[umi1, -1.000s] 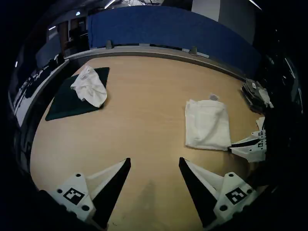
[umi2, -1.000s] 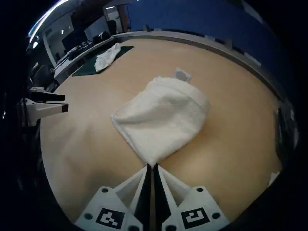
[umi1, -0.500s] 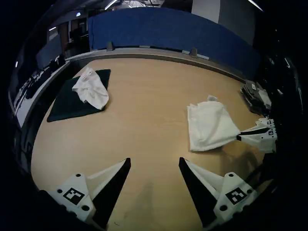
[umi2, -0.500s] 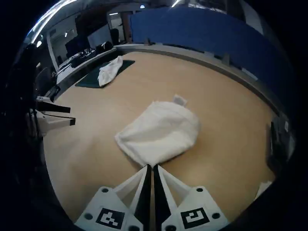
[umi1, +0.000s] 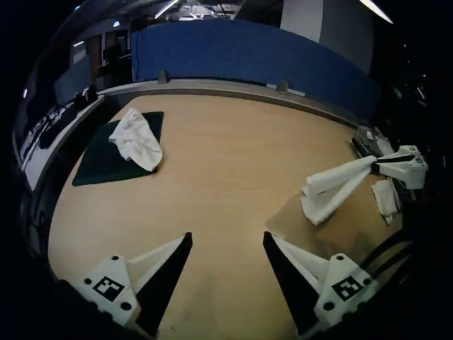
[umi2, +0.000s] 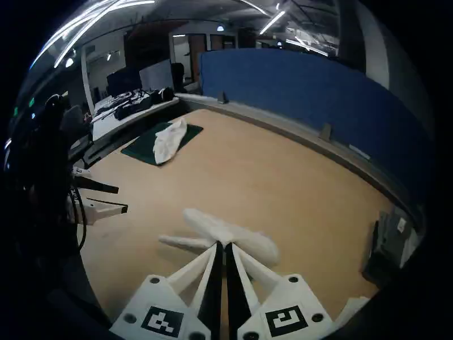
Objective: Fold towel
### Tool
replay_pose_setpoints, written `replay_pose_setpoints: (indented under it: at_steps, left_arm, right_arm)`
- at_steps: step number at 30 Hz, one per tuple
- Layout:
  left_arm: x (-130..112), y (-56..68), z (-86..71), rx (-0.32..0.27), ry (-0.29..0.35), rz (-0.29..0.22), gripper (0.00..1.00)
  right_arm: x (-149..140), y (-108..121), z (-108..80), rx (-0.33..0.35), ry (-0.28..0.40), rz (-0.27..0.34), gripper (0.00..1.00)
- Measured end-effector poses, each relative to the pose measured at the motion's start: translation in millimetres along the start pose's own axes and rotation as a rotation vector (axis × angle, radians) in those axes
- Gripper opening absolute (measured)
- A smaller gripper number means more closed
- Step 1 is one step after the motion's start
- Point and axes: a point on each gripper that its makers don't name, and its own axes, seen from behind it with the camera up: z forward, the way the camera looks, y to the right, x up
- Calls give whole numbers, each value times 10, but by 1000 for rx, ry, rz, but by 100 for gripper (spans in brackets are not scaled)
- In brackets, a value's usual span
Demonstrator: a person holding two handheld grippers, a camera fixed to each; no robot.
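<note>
A folded white towel hangs in the air over the wooden table, pinched by one corner. My right gripper is shut on that towel, and it also appears at the right edge of the left gripper view. My left gripper stands open low over the near part of the table, with nothing between its fingers. It shows at the left of the right gripper view, apart from the towel.
A second, crumpled white towel lies on a dark green mat at the far left. A dark stack of items and a small white cloth sit at the table's right edge. A blue partition runs behind the table.
My right gripper has lifted the towel off the table and carried it up and to the right; it now dangles. The left gripper has stayed open and still.
</note>
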Motion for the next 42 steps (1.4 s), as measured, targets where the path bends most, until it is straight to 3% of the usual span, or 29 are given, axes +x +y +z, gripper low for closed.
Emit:
replay_pose_setpoints:
  at_steps: [9,25,33,42]
  left_arm:
    - [107,13,-90,-9,23,-4,93]
    - [147,21,-159,-11,30,-1,93]
    - [158,82,-164,-15,31,5,93]
    - [136,209,-116,-25,25,23,93]
  right_arm:
    - [302,114,-338,-13,36,-34,4]
    - [385,119,-509,-5,67,-3,4]
    - [345,392,-711,-45,68,2,3]
    - [223,905,-983,-113,53,10,4]
